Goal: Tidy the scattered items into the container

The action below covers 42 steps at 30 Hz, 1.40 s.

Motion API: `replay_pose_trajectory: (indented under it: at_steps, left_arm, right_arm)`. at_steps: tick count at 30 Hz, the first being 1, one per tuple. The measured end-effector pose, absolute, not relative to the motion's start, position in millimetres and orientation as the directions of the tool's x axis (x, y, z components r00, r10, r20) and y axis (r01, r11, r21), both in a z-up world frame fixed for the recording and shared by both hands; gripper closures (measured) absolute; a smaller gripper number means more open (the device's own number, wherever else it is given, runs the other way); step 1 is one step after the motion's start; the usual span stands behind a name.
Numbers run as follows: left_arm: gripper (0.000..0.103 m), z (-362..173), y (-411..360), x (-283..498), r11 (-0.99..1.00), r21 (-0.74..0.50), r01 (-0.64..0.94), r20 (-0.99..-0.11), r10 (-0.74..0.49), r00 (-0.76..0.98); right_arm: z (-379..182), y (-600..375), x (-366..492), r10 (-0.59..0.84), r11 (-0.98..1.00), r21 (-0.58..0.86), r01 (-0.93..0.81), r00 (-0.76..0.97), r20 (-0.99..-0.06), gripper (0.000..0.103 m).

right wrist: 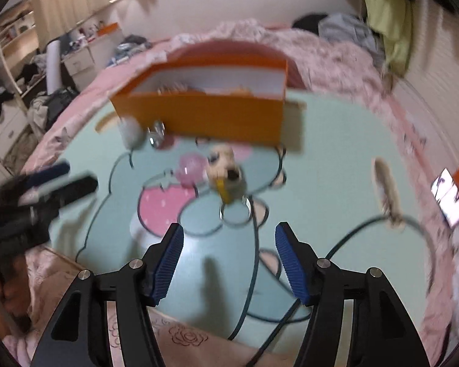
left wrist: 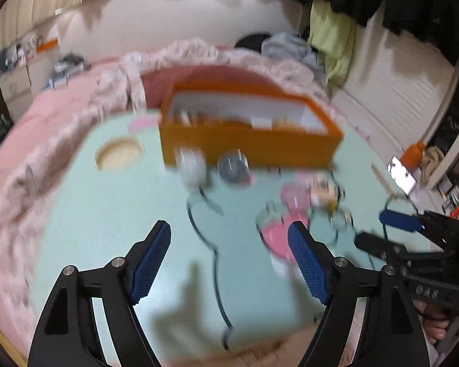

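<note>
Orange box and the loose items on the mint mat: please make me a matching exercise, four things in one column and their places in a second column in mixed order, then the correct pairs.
Things
1. orange box
2. white round item
3. doll head
4. phone

Places
A. mid-mat, beside the pink translucent item
B. far right, past the mat's edge, screen lit
C. back of the mint mat, open at the top
D. against the box's front, near its left corner

Pairs: 1-C, 2-D, 3-A, 4-B
</note>
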<state>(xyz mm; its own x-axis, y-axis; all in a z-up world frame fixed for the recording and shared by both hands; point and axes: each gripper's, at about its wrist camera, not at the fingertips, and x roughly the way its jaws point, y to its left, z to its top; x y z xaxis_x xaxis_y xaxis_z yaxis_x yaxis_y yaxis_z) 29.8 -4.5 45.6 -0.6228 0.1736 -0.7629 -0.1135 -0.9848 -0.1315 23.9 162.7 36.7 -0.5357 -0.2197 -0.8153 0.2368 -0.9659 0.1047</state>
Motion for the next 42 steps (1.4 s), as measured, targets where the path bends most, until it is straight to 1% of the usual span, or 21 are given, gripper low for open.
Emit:
replay_pose_trajectory:
  at_steps: [3, 7, 9, 10, 11, 12, 13, 14, 15, 17, 20, 42]
  left_arm:
    - [0.024, 29.0, 0.8, 29.4, -0.990, -0.106, -0.088, -0.795, 0.138, -0.591]
    - [0.024, 14.5, -3.8, 20.6, -0.992, -0.114, -0.046, -0.829, 0.121, -0.547]
    - [0.023, 10.5, -1.6, 21.4, -0.998, -0.063, -0.030, -0.830, 0.069, -0.553]
    - [0.021, 8.6, 2.1, 22.8, -0.999, -0.035, -0.032, -0.830, 0.047, -0.557]
    - [0.016, 6.5, 6.6, 22.8, -0.999, -0.014, -0.042, -0.829, 0.035, -0.558]
    - [0.009, 4.7, 10.2, 23.1, -0.998, -0.008, -0.055, -0.829, 0.037, -0.558]
    - [0.007, 3.7, 11.9, 23.6, -0.998, -0.008, -0.063, -0.829, 0.042, -0.557]
    - [0.003, 3.0, 12.4, 22.8, -0.998, -0.007, -0.064, -0.831, 0.042, -0.554]
    - [0.000, 2.3, 11.2, 22.0, -0.998, -0.009, -0.060, -0.833, 0.040, -0.552]
    - [0.000, 2.2, 8.7, 21.3, -0.998, -0.011, -0.056, -0.831, 0.040, -0.555]
    - [0.000, 2.3, 8.1, 21.0, -0.998, -0.010, -0.056, -0.829, 0.040, -0.558]
    - [0.000, 2.4, 8.6, 21.2, -0.998, -0.011, -0.056, -0.829, 0.040, -0.558]
  right_arm:
    - [24.3, 157.6, 21.3, -0.201, -0.968, 0.091, 0.235, -0.503, -0.841, 0.041]
    - [15.2, 154.4, 23.2, -0.159, -0.974, 0.054, 0.220, -0.492, -0.856, 0.040]
    - [13.3, 152.3, 25.8, -0.138, -0.975, 0.028, 0.220, -0.505, -0.852, 0.039]
    - [12.6, 150.8, 26.9, -0.133, -0.974, 0.017, 0.226, -0.508, -0.851, 0.035]
    - [11.4, 149.2, 26.7, -0.132, -0.972, 0.012, 0.233, -0.508, -0.851, 0.028]
    - [11.0, 148.8, 26.2, -0.133, -0.972, 0.012, 0.234, -0.506, -0.852, 0.025]
    - [10.2, 148.8, 25.2, -0.132, -0.972, 0.013, 0.233, -0.503, -0.854, 0.021]
    - [9.5, 150.1, 23.8, -0.132, -0.973, 0.016, 0.230, -0.501, -0.855, 0.017]
    - [9.0, 151.8, 22.5, -0.132, -0.974, 0.018, 0.226, -0.500, -0.856, 0.015]
    - [7.4, 154.2, 20.7, -0.126, -0.976, 0.017, 0.218, -0.499, -0.857, 0.008]
    - [7.5, 152.6, 20.0, -0.126, -0.975, 0.015, 0.220, -0.496, -0.859, 0.005]
    - [6.2, 151.9, 20.1, -0.128, -0.974, 0.016, 0.224, -0.495, -0.860, 0.004]
